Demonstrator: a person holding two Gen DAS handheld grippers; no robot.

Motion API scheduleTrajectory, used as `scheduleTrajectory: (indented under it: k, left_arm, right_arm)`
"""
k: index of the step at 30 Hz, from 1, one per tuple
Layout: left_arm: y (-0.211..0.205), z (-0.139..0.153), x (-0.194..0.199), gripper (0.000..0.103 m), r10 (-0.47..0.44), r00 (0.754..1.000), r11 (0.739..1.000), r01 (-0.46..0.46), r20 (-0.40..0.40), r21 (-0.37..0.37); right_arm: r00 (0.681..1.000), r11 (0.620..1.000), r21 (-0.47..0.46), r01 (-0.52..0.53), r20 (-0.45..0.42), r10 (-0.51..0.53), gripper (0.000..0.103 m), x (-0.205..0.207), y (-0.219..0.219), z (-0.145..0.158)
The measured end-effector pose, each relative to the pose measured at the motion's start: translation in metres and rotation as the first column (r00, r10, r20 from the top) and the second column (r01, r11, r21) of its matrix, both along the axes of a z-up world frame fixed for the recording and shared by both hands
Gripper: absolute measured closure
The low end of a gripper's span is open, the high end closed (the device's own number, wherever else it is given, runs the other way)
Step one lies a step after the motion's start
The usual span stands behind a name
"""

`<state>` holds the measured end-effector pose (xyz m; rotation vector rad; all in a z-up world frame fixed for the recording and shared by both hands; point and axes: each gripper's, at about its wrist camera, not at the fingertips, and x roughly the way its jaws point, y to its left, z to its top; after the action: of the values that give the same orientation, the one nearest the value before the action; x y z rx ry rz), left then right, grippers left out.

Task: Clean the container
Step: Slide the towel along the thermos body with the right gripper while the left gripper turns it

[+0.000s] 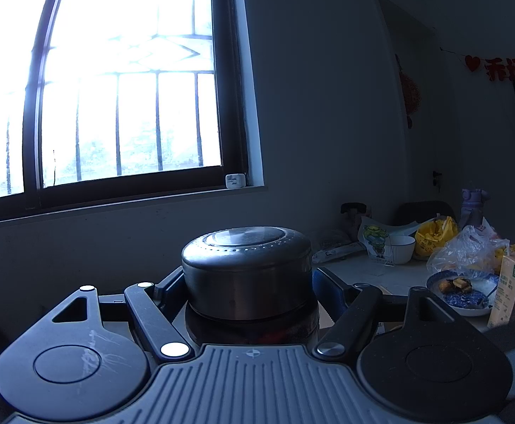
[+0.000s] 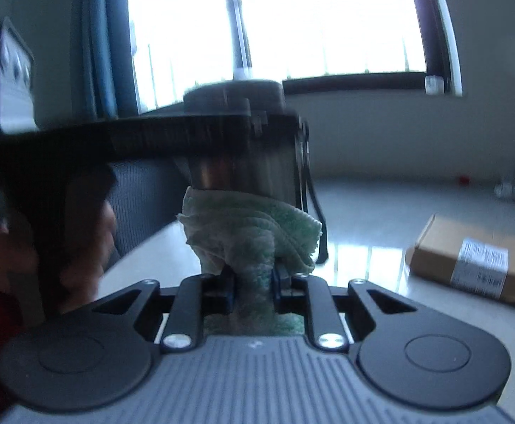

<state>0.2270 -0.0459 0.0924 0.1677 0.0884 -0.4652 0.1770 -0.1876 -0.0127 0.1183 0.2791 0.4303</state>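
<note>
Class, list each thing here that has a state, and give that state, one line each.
Container: lid on, clamped in left gripper.
Cloth: bunched, pinched in right gripper, touching container's base.
White bowl: upright.
Blue plate: holds food scraps.

Left gripper clamped around a steel container below the window.

The container's dark metal body sits between the two fingers, its flat ringed end facing up. To the right of the container lies a cluttered table: a white bowl nearest it, a yellow bag and a clear plastic bag farther right, a blue-patterned plate of food below those, and a carton at the far right edge.
</note>
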Motion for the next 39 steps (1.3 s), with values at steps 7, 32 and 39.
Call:
scheduleTrajectory:
  k: [7,32,39]
  left_arm:
    - [0.0,0.0,-0.002,0.026,0.001,1.0,1.0,-0.001,0.0,-0.001]
    - [-0.001,0.0,0.0,0.026,0.005,1.0,1.0,-0.005,0.001,0.002]
    - [0.0,0.0,0.0,0.026,0.004,1.0,1.0,-0.004,0.002,0.003]
  right_arm:
    - [0.998,1.0,0.014,0.011,0.06,-0.011,0.084,-0.011,0.0,0.014]
    - [0.973,0.996,-0.087,-0.037,-0.229,0.016,0.083,0.025,0.028,-0.055]
    - [0.996,0.999,-0.046,-0.017,-0.093,0.013,0.083,0.008,0.019,-0.017]
